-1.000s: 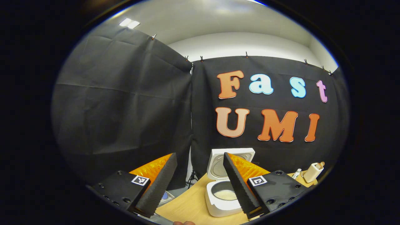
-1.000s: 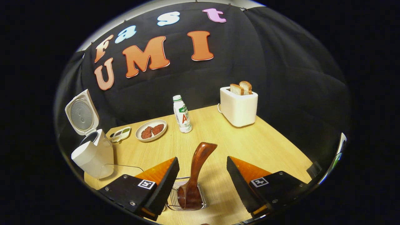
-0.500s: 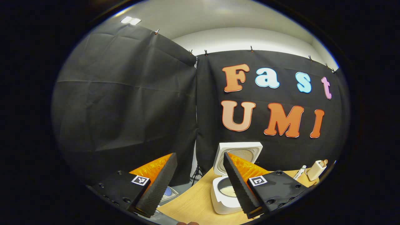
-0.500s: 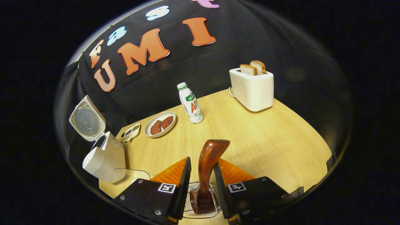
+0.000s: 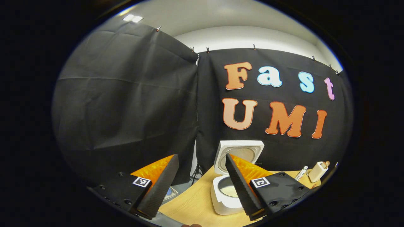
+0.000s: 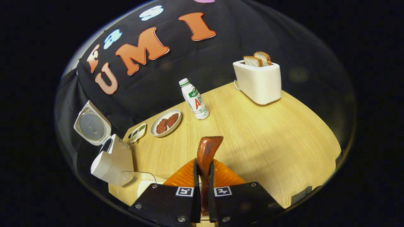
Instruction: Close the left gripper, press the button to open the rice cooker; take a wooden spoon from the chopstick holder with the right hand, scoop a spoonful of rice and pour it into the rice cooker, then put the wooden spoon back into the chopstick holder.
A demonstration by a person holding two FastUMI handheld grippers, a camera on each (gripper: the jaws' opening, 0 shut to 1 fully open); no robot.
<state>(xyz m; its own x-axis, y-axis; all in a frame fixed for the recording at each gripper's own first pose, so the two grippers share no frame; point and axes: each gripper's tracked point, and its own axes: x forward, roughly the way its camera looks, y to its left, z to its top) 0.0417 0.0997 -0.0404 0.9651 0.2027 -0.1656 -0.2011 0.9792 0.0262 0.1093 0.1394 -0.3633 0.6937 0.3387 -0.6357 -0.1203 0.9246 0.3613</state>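
Wooden table (image 6: 268, 132) — right gripper (image 6: 202, 176) jaws pinching wooden spoon (image 6: 206, 151); left gripper (image 5: 200, 170) jaws spread.

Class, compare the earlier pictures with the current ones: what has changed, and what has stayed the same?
The right gripper went from wide open to shut on the wooden spoon. The left gripper stayed open, holding nothing. The rice cooker stayed open; plate, bottle and toaster did not move.
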